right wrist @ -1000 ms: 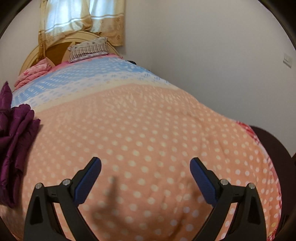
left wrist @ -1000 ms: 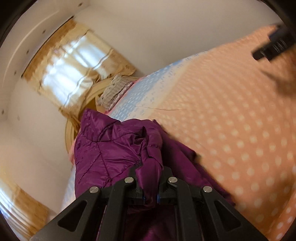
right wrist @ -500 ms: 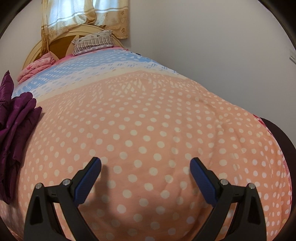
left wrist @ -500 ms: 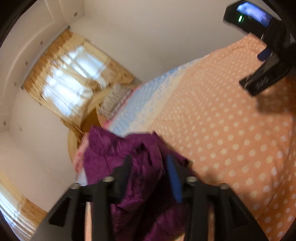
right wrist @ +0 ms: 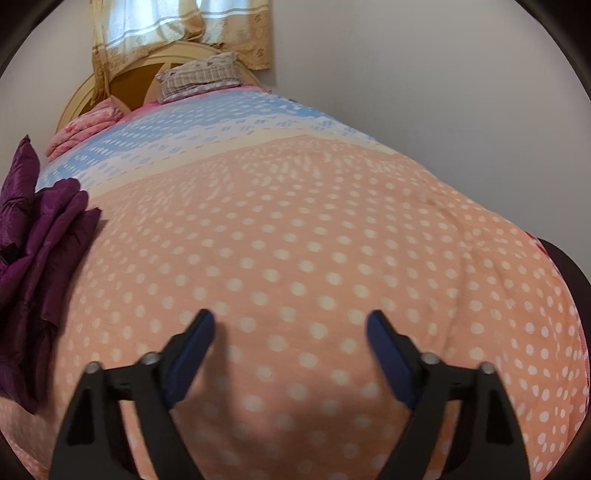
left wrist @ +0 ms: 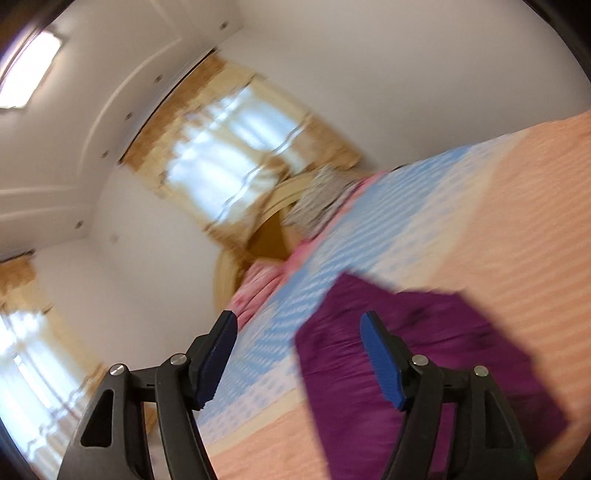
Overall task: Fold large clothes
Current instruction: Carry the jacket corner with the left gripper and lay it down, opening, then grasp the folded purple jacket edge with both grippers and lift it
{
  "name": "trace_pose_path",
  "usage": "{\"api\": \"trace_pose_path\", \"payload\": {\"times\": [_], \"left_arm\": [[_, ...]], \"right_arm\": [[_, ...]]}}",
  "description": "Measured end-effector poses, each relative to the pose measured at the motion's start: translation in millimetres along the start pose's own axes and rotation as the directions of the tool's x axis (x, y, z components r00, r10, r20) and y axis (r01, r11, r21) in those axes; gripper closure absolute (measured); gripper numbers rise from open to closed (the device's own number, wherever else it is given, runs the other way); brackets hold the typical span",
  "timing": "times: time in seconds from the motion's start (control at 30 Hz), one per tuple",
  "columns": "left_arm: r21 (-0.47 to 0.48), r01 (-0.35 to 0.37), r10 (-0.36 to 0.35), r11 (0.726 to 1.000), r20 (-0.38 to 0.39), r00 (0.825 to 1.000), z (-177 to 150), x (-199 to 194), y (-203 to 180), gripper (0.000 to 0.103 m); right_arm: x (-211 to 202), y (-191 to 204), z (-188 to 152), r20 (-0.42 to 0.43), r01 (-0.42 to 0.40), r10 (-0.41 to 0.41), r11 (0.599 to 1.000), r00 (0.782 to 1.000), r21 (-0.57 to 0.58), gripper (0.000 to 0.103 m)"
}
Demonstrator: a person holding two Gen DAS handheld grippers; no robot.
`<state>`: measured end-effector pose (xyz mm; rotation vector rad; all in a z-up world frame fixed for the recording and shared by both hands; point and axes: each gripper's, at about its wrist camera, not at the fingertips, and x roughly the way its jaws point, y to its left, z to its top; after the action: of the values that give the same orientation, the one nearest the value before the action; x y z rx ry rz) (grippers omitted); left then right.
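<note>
A purple quilted jacket (left wrist: 424, 354) lies bunched on the bed (left wrist: 517, 229), blurred by motion in the left wrist view. My left gripper (left wrist: 299, 328) is open and empty, lifted just above the jacket's near left part. In the right wrist view the jacket (right wrist: 40, 236) lies at the bed's left edge. My right gripper (right wrist: 290, 328) is open and empty, low over the peach dotted cover (right wrist: 314, 240), well to the right of the jacket.
A wooden headboard (right wrist: 88, 92) with a checked pillow (right wrist: 199, 75) and a pink folded quilt (right wrist: 85, 127) stands at the bed's far end. A curtained window (right wrist: 177, 26) is behind it. A white wall (right wrist: 443, 92) runs along the right side.
My left gripper has opened and let go of the purple jacket, which now lies on the bed. The left gripper has swung up and left. My right gripper has dropped closer to the cover.
</note>
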<state>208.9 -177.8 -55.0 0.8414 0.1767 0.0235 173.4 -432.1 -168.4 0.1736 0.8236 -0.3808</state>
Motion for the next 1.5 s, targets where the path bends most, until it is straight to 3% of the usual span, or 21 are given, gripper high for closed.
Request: {"api": "trace_pose_path", "payload": {"times": [0.2, 0.37, 0.53, 0.6, 0.7, 0.77, 0.83, 1.03, 1.13, 1.27, 1.5], "left_arm": [[-0.047, -0.128, 0.12, 0.991, -0.159, 0.98, -47.7, 86.2, 28.6, 0.029], [-0.093, -0.216, 0.177, 0.972, -0.315, 0.933, -80.3, 148.5, 33.3, 0.029], [-0.239, -0.264, 0.131, 0.934, -0.458, 0.879, -100.7, 184.1, 48.7, 0.029], [-0.249, -0.272, 0.122, 0.93, -0.487, 0.865, -104.9, 199.1, 44.8, 0.029], [-0.269, -0.23, 0.077, 0.935, -0.481, 0.873, -104.2, 206.7, 28.6, 0.029], [-0.258, -0.198, 0.063, 0.946, -0.451, 0.89, -97.1, 201.0, 11.0, 0.029], [-0.228, -0.185, 0.072, 0.956, -0.427, 0.901, -90.4, 198.5, -5.9, 0.029], [-0.285, -0.106, -0.011, 0.953, -0.38, 0.925, -77.9, 189.6, -26.2, 0.029], [-0.296, -0.071, -0.048, 0.953, -0.378, 0.924, -76.2, 191.0, -32.8, 0.029], [-0.363, -0.03, -0.117, 0.931, -0.377, 0.919, -80.3, 197.0, -31.4, 0.029], [-0.351, -0.021, -0.123, 0.936, -0.382, 0.916, -76.6, 195.9, -41.7, 0.029]], "right_arm": [[0.8, 57.6, 29.9, 0.026, -0.076, 0.077, 0.996, 0.997, -0.048, 0.029], [1.5, 116.9, 67.2, 0.057, -0.141, 0.146, 0.987, 0.988, -0.078, 0.03], [-5.8, 183.7, 109.8, 0.096, -0.198, 0.208, 0.975, 0.973, -0.104, 0.05], [-5.3, 207.5, 119.1, 0.103, -0.21, 0.223, 0.97, 0.969, -0.119, 0.051], [0.2, 239.3, 123.1, 0.102, -0.21, 0.227, 0.965, 0.969, -0.155, 0.056], [8.8, 247.8, 120.9, 0.096, -0.2, 0.218, 0.965, 0.971, -0.167, 0.059], [22.3, 245.5, 114.1, 0.082, -0.176, 0.191, 0.97, 0.978, -0.167, 0.06], [65.2, 213.3, 93.3, 0.03, -0.144, 0.148, 0.984, 0.989, -0.105, 0.06], [69.7, 208.6, 86.9, 0.037, -0.139, 0.143, 0.985, 0.989, -0.1, 0.06], [78.3, 207.6, 79.3, 0.03, -0.139, 0.143, 0.985, 0.989, -0.099, 0.06], [84.1, 205.8, 72.1, 0.003, -0.144, 0.145, 0.987, 0.989, -0.07, 0.06]]}}
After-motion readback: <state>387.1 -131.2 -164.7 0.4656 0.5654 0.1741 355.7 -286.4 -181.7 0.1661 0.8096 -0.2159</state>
